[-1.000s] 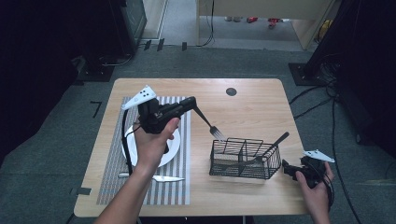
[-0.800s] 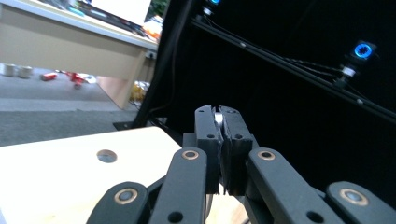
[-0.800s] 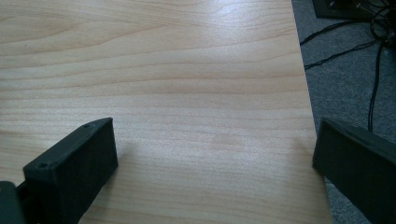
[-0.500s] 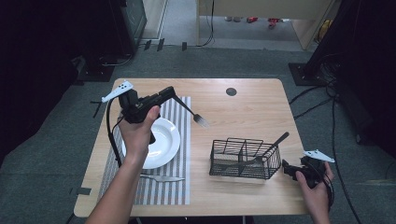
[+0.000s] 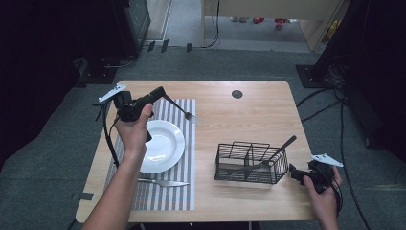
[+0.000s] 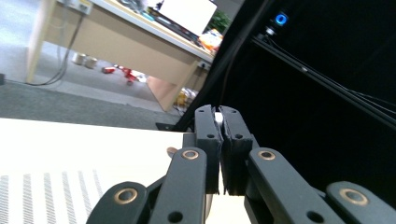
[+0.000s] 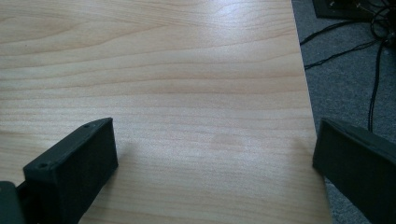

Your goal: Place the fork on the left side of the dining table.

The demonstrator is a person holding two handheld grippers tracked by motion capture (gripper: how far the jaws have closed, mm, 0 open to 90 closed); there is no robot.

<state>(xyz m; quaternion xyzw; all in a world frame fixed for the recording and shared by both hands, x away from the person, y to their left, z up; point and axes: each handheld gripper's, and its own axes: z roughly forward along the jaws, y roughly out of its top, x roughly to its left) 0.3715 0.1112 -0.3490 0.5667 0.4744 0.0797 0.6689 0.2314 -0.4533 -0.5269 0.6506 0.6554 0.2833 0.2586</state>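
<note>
In the high view the left gripper (image 5: 160, 91), black and held in the person's left hand (image 5: 134, 129), hangs above the far end of a grey-and-white striped placemat (image 5: 184, 158); its jaws are clenched on the handle of a silver metal fork (image 5: 184, 111), which slants away from them with its tines low over the mat's far right part, just beyond the round white plate (image 5: 165, 143); a silver table knife (image 5: 165, 182) lies on the mat on the near side of the plate; a black wire caddy (image 5: 249, 163) stands well to the right on the pale wooden surface (image 5: 239, 120), with a dark-handled utensil (image 5: 280, 148) leaning out of it; the right gripper (image 5: 294, 173) rests at the surface's near right edge, just beside the caddy.

In the left gripper view the jaws press together on a thin bright sliver of the fork (image 6: 218, 116); the striped mat (image 6: 46, 191) lies below.

In the right gripper view the jaws stand released, wide apart, over bare wood (image 7: 187, 93).
</note>
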